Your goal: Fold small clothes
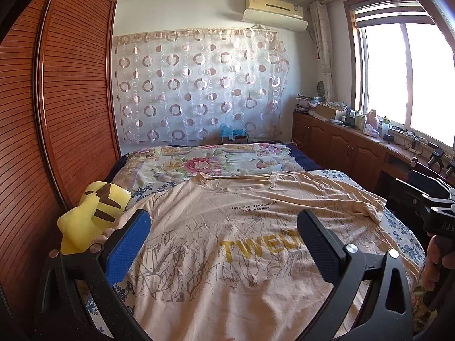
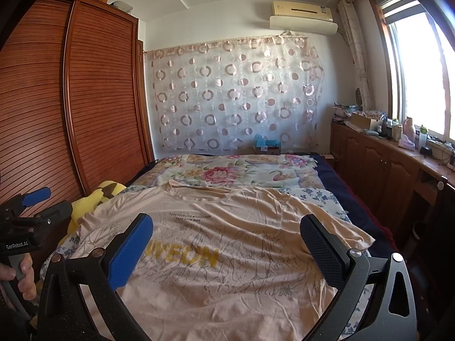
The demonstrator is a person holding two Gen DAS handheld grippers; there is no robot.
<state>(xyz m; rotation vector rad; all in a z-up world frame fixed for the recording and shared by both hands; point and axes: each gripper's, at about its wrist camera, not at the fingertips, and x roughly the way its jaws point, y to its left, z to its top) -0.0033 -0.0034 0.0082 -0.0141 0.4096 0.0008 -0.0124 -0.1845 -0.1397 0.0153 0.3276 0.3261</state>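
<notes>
T-shirt (image 1: 241, 227) reads "FUSE YOUR LIFE WITH ACTION"; left gripper (image 2: 28, 216) "GenRobot.AI"

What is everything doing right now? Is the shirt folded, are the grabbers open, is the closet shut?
Peach printed T-shirt: spread flat on the bed, unfolded, a bit wrinkled.
Left gripper: jaws wide open, holding nothing.
Right gripper: jaws wide open, holding nothing.
Yellow plush toy: lying at the bed's edge, beside the shirt.
Brown slatted wooden wardrobe: doors shut.
</notes>
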